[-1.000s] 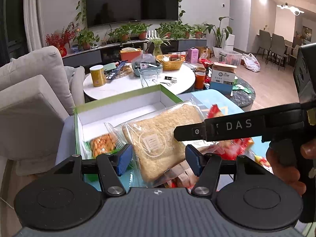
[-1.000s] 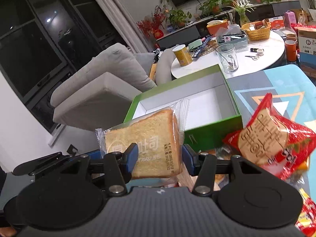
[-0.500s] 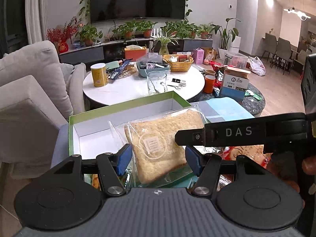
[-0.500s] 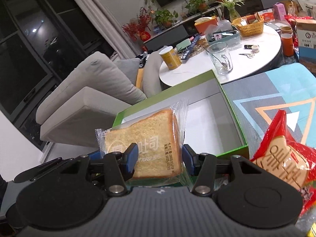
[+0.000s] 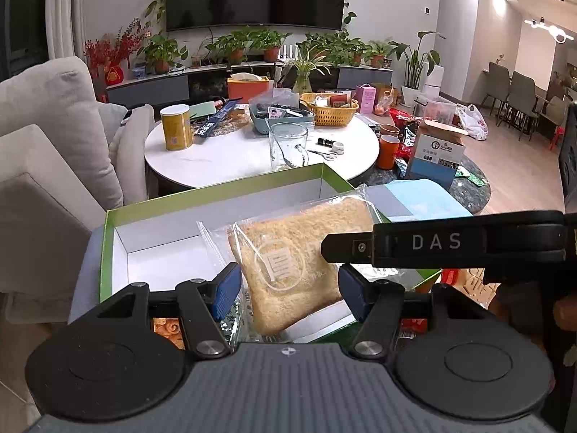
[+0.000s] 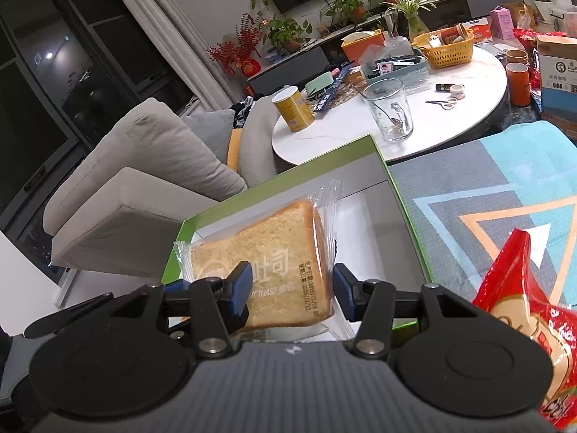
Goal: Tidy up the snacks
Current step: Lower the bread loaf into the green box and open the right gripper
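My left gripper (image 5: 288, 290) is shut on a clear-wrapped toast slice (image 5: 299, 263), held tilted over the near part of the green box (image 5: 216, 195) with its white inside. My right gripper (image 6: 292, 288) is shut on a second wrapped toast slice (image 6: 267, 256) with printed characters, held above the box (image 6: 281, 180) near its front left corner. The right gripper's black side bar (image 5: 432, 241) crosses the left wrist view at the right, with a hand (image 5: 566, 310) behind it. A red snack bag (image 6: 523, 306) lies right of the box.
The box sits on a grey and blue patterned mat (image 6: 468, 187). Behind it stands a round white table (image 5: 234, 155) with a glass mug (image 5: 288, 144), a yellow can (image 5: 176, 127) and a yellow basket (image 5: 330, 108). A grey sofa (image 5: 43, 144) flanks the left.
Both grippers have moved forward and a little down over the box, each still holding its toast. The orange snack packet and much of the red bag have slipped out of view beneath them.
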Tool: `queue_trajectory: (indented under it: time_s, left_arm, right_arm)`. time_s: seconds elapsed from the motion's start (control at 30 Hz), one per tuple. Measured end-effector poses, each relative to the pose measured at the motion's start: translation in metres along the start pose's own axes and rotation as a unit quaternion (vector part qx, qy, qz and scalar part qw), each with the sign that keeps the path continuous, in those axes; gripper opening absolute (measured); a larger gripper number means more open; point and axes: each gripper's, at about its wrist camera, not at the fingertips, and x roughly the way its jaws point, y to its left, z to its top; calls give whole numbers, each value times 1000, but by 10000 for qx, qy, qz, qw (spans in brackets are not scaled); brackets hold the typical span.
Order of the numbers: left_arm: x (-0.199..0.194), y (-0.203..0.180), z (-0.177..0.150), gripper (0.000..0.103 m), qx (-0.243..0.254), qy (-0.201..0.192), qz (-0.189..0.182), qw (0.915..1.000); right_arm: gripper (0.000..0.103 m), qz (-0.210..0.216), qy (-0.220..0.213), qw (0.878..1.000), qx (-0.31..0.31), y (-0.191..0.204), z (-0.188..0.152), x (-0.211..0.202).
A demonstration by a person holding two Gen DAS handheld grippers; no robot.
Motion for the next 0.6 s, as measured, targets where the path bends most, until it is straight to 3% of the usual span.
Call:
queue_trajectory:
  time_s: [0.17, 0.27, 0.43, 0.6]
  left_arm:
    - [9, 2, 0, 57, -145, -10, -79, 9999]
    - [12, 4, -5, 57, -34, 58, 224, 9997]
    - [0, 10, -9, 57, -123, 66, 249, 9996]
    - [-12, -2, -13, 57, 138, 12, 223, 9997]
  right_arm:
    - [58, -209, -112, 9997, -19, -2, 3, 7]
    - [58, -559, -319, 9979, -55, -7, 3, 1]
    - [58, -474, -339, 9983, 46, -16, 5, -14]
    - [58, -557, -309, 9979, -140, -16, 3, -25]
